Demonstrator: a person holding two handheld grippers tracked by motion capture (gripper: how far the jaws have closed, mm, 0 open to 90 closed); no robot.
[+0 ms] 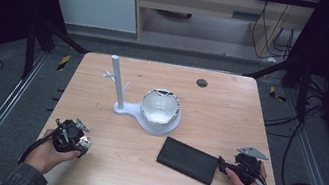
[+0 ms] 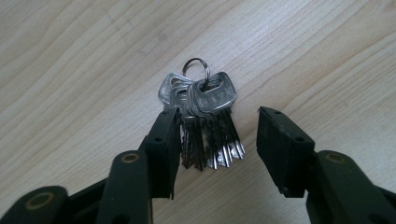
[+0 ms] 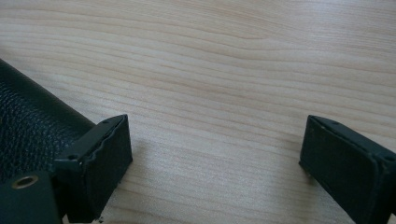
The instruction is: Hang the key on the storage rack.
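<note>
A bunch of silver keys (image 2: 205, 116) on a ring lies on the wooden table (image 2: 74, 70), between the jaws of my left gripper (image 2: 218, 116). One jaw touches the keys and the other stands apart, so the gripper is open. In the high view my left gripper (image 1: 80, 143) sits at the near left with the keys (image 1: 84, 142) at its tips. My right gripper (image 1: 221, 165) rests at the near right, open wide (image 3: 215, 128), with bare wood between its jaws. A black leather wallet (image 1: 187, 160) lies flat just to its left, and its edge (image 3: 28, 126) runs behind one jaw.
A white stand (image 1: 121, 109) with an upright post (image 1: 117, 82) and short pegs stands mid-table. A white bowl (image 1: 160, 107) with a chipped-looking rim sits on its base. A dark round grommet (image 1: 201, 83) is at the far side. Cables trail on the floor to the right.
</note>
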